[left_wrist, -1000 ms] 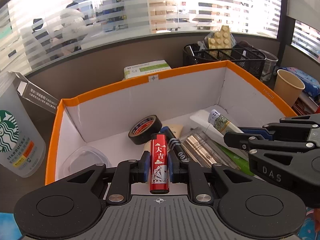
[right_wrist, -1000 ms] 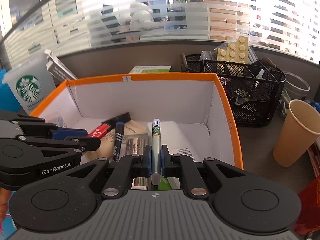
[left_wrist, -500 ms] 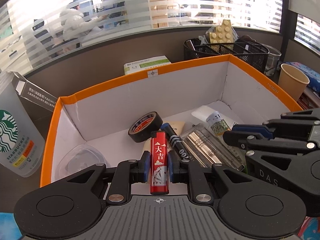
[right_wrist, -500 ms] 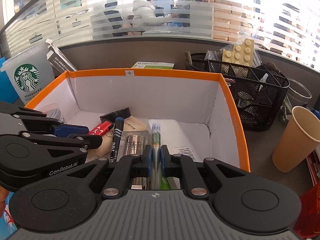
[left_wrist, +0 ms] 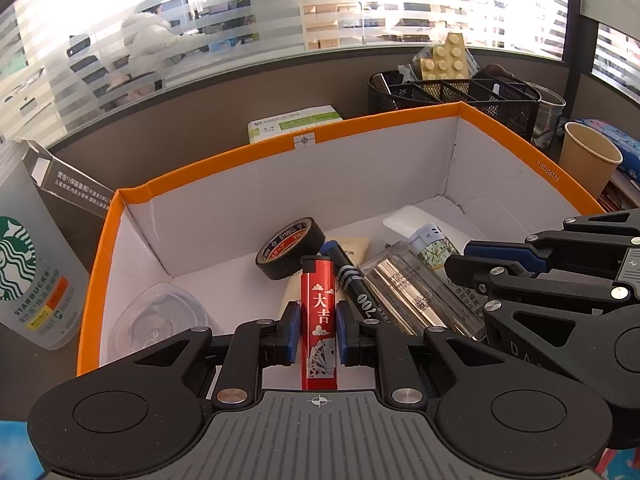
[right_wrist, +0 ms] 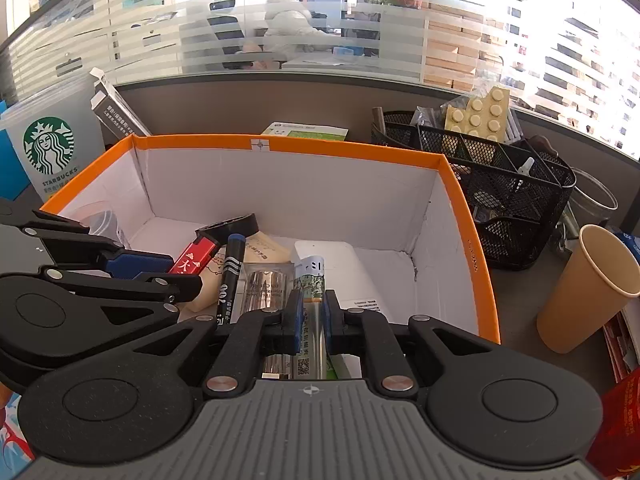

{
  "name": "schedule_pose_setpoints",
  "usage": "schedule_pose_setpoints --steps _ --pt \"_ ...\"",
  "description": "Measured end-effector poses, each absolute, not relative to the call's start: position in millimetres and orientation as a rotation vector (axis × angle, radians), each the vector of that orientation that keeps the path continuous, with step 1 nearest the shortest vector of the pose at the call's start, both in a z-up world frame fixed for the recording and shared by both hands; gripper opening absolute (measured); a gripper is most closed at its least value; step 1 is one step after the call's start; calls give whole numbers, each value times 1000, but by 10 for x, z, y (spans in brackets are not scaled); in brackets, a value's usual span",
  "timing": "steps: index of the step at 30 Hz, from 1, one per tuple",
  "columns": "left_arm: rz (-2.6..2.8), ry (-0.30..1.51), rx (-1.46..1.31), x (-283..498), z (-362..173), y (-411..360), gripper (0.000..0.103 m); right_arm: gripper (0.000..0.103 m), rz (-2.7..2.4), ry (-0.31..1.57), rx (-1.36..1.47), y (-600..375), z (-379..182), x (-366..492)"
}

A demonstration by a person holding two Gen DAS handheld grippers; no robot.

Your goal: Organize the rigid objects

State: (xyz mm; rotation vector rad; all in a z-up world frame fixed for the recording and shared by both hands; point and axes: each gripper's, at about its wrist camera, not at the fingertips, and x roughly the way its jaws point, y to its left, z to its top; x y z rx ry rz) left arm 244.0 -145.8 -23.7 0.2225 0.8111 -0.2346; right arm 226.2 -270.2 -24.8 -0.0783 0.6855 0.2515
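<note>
An orange-rimmed white box [left_wrist: 360, 124] [right_wrist: 320, 148] lies ahead of both grippers. My left gripper [left_wrist: 318, 328] is shut on a red lighter [left_wrist: 319, 320], held low inside the box; the lighter also shows in the right wrist view [right_wrist: 192, 260]. My right gripper [right_wrist: 311, 320] is shut on a slim green-patterned lighter [right_wrist: 311, 280], low in the box; its top shows in the left wrist view [left_wrist: 434, 240]. In the box lie a black tape roll [left_wrist: 290, 246], a dark marker [left_wrist: 352, 284] [right_wrist: 230, 276], a clear case of silver cylinders [left_wrist: 416, 300] and a clear lid [left_wrist: 160, 324].
A Starbucks cup [left_wrist: 24, 276] [right_wrist: 50, 152] stands left of the box. A black mesh organiser [right_wrist: 480, 176] and a paper cup [right_wrist: 588, 288] stand on the right. A green-and-white packet [left_wrist: 294, 120] lies behind the box. A grey partition runs behind.
Both grippers have sunk lower into the box with their lighters still held. The green-patterned lighter now sits down among the items on the box floor.
</note>
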Motion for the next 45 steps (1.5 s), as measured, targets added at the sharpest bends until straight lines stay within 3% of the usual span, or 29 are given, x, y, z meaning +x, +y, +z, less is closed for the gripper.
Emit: schedule_pose_setpoints --steps 4,7,18,22,24,26,27,31,45 --pt "-231 807 224 2436 -239 -1464 19 11 253 685 -75 -2703 -246 2258" --pt "-233 810 219 2442 -238 -1456 21 20 255 680 -73 -2705 -234 2230" --pt "-215 735 225 2252 -7 -1429 53 39 213 613 -51 -2805 18 2051" --pt "-189 684 207 2123 185 -1337 71 58 184 567 -45 -2854 182 1939" --pt "-170 653 193 2036 285 -1258 85 70 170 541 -39 -2878 277 1863" --pt "-149 613 175 1930 390 -1162 99 94 154 503 -27 -2904 382 1766" --pt "-144 589 166 1872 445 -1112 103 97 152 483 -22 -2909 430 1713" --pt "-106 515 148 1651 652 -907 103 103 164 431 -8 -2910 622 1493" --pt "-11 379 96 934 1095 -294 103 103 218 336 -25 -2592 957 874"
